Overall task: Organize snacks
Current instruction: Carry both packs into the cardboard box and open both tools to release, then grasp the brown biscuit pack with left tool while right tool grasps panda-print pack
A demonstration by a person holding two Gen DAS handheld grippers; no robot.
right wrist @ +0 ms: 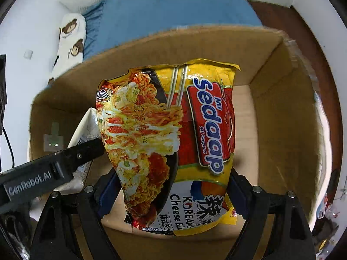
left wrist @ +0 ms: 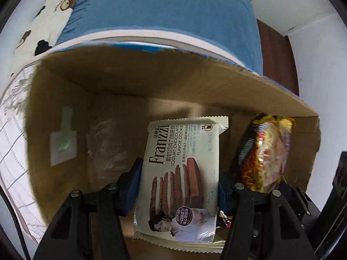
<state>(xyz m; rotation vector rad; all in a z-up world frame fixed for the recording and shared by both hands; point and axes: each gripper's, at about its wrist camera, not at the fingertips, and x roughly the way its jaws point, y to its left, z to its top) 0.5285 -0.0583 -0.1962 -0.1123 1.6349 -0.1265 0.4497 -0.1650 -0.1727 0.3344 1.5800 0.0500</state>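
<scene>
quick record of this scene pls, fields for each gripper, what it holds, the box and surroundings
left gripper: shut on cookie pack, over the box
right gripper: shut on noodle pack, over the box
box: open cardboard, floor mostly bare
packs: side by side, noodle pack to the right of cookie pack
behind box: blue sheet, bear-print pillow

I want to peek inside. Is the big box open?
Open: the cardboard box has no lid on top, and its floor shows.
</scene>
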